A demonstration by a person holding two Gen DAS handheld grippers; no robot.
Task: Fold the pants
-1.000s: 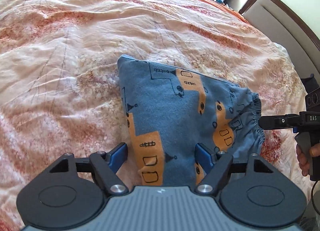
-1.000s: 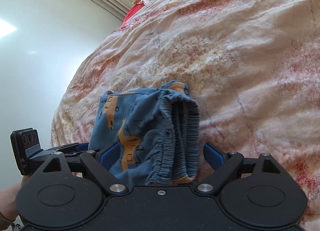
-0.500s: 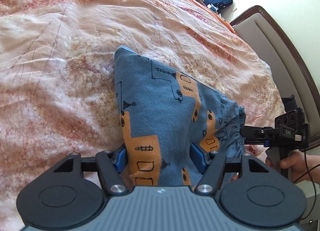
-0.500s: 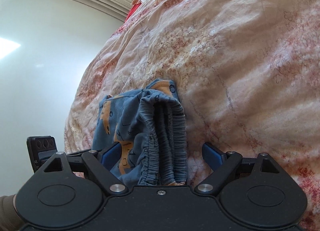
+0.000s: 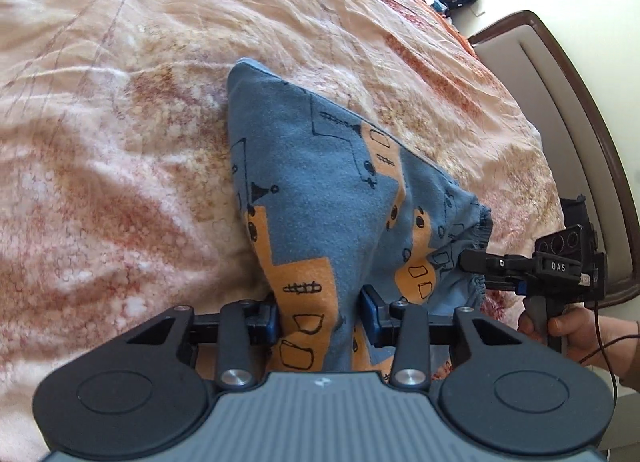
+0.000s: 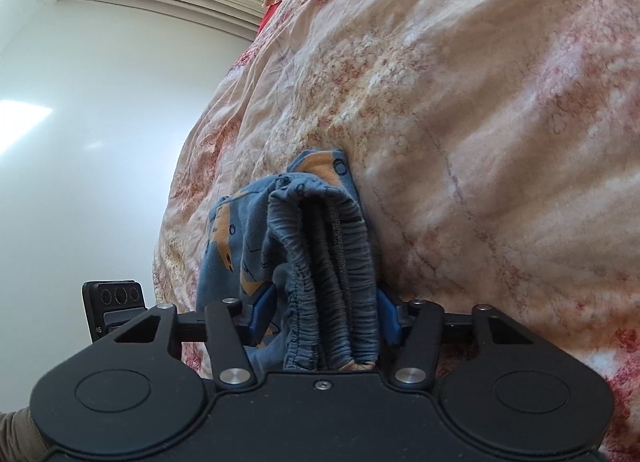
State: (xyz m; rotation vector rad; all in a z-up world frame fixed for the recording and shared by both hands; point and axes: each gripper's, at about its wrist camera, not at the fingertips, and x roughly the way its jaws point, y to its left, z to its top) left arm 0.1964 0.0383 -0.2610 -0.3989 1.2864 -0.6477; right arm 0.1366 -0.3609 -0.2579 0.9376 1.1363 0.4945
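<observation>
Pants (image 5: 320, 198), blue with orange print, sit bunched on the bedspread (image 5: 120, 142); in the left wrist view the left gripper (image 5: 318, 316) is clamped on their near edge. Right wrist view: right gripper (image 6: 326, 318) pinches the gathered waistband (image 6: 336, 262) up close.

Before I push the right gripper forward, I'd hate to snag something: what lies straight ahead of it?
The right gripper already has its jaws closed on the pants at the gathered waistband. Straight on, it would likely bunch them against the bedspread beyond.
</observation>
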